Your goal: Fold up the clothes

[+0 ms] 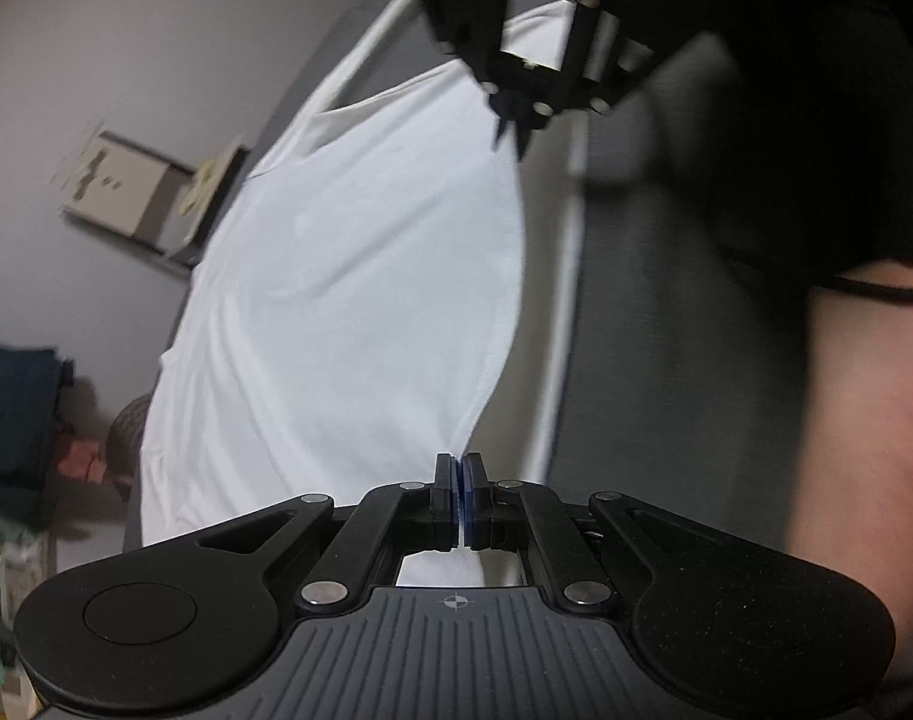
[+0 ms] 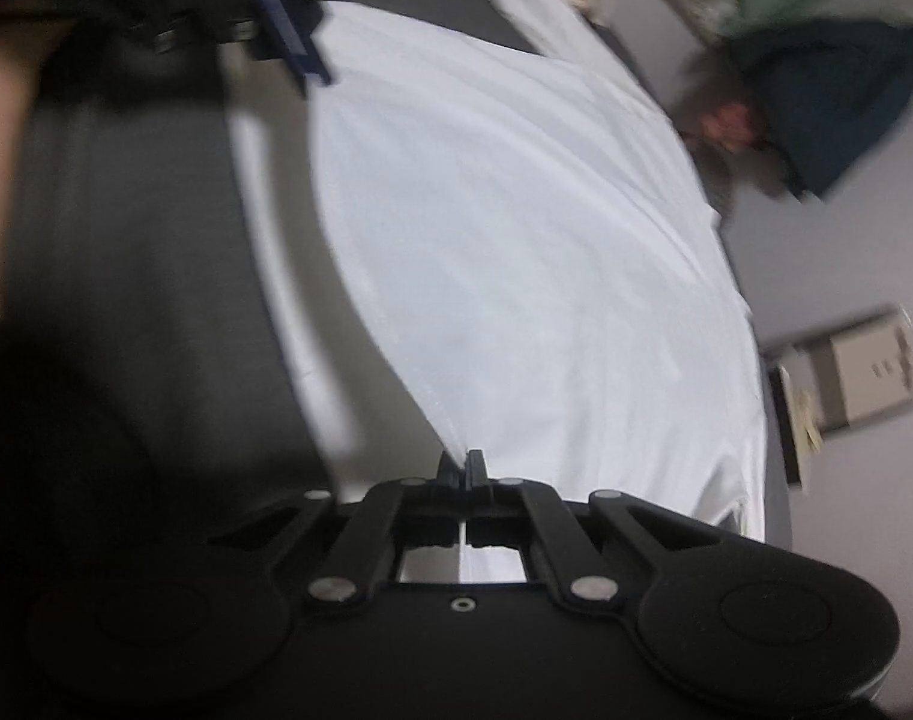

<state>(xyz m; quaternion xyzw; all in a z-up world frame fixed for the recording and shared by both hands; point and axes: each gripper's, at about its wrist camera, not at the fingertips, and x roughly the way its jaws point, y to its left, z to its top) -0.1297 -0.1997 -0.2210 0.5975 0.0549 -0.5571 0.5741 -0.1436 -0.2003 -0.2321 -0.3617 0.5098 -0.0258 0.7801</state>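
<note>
A white garment (image 1: pixel 360 276) lies spread flat on a table (image 1: pixel 570 276). In the left wrist view my left gripper (image 1: pixel 459 471) is at the bottom, jaws together, pinching the near corner of the garment's edge. At the far end of that same edge my right gripper (image 1: pixel 512 135) points down onto the cloth. In the right wrist view the white garment (image 2: pixel 516 252) fills the middle. My right gripper (image 2: pixel 461 463) is shut with the garment's edge between its tips. My left gripper (image 2: pixel 291 45), with blue pads, holds the far corner at the top left.
A cardboard box (image 1: pixel 126 192) (image 2: pixel 864 378) stands on the floor beyond the table. A heap of dark blue and green cloth (image 1: pixel 12 408) (image 2: pixel 846 102) lies there too. A person's bare arm (image 1: pixel 864 420) and dark clothing are close on the table's near side.
</note>
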